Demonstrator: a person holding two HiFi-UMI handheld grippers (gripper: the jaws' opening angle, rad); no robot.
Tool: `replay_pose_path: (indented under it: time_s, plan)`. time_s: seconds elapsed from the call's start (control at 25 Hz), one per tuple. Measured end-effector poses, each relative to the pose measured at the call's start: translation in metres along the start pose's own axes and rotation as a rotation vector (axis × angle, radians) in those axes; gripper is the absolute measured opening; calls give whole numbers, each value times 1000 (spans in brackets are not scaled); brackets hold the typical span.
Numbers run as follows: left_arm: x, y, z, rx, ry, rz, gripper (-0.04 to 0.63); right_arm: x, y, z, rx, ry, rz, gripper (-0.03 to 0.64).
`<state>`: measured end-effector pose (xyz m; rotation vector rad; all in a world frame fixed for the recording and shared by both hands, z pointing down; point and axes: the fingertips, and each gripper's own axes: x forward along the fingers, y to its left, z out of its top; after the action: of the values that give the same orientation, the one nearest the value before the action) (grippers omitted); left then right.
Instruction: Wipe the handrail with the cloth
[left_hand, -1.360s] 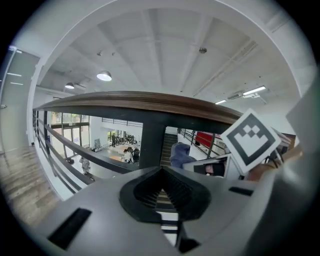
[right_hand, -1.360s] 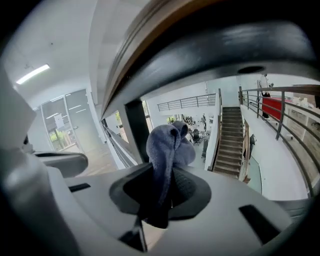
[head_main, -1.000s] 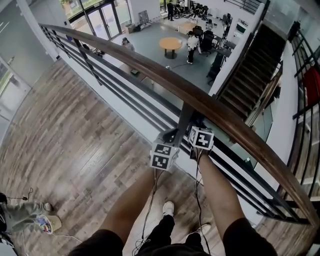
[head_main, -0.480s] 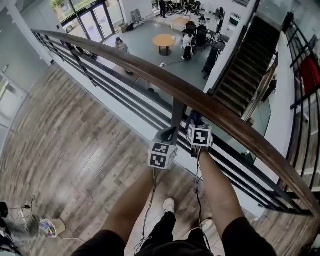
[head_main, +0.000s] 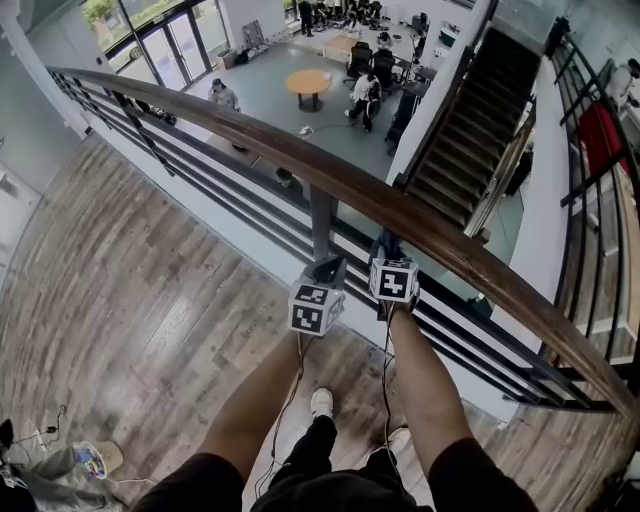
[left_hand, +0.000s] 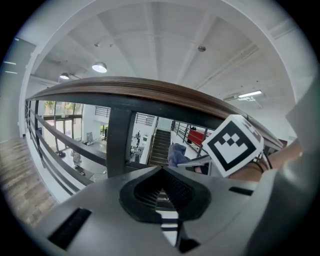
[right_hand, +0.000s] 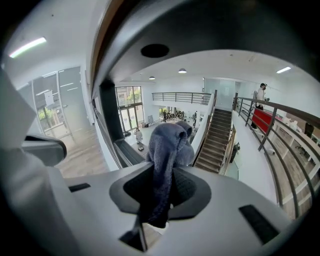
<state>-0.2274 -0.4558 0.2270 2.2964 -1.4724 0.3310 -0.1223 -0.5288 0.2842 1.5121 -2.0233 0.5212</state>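
The brown wooden handrail (head_main: 420, 225) runs from upper left to lower right on dark metal bars. My right gripper (head_main: 385, 252) is just under it, shut on a blue-grey cloth (head_main: 384, 244) that sticks up toward the rail's underside. In the right gripper view the cloth (right_hand: 167, 147) is bunched between the jaws of the right gripper (right_hand: 160, 195), with the handrail (right_hand: 150, 27) close overhead. My left gripper (head_main: 327, 270) is beside the dark post (head_main: 321, 222), its jaws shut on nothing. From the left gripper (left_hand: 161, 189), the handrail (left_hand: 150, 91) arcs above and the cloth (left_hand: 176, 154) shows at the right.
Horizontal dark rail bars (head_main: 250, 190) run below the handrail. Beyond them is a drop to a lower floor with a round table (head_main: 307, 82), people and a staircase (head_main: 455, 130). I stand on wood flooring (head_main: 130, 290); cables trail by my feet.
The head view has shifted, so the post and both grippers sit a little further left in the picture. The grippers stay close together under the rail, the right one still clamping the cloth.
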Motion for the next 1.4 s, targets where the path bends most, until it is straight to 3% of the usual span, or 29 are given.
replay_pose_path:
  time_s: [0.56,0.96,1.4]
  plan:
    - [19,-150,-12,55,37,-107,3,-78,-128,-70,11,12,-49,80]
    - [26,-239,-6,-12,29,-110,3,-151,-229,-124,50,51,-110,80]
    - [53,-382,-28,29,78,-179,3,-216,-334,-179,113,88,-138,80]
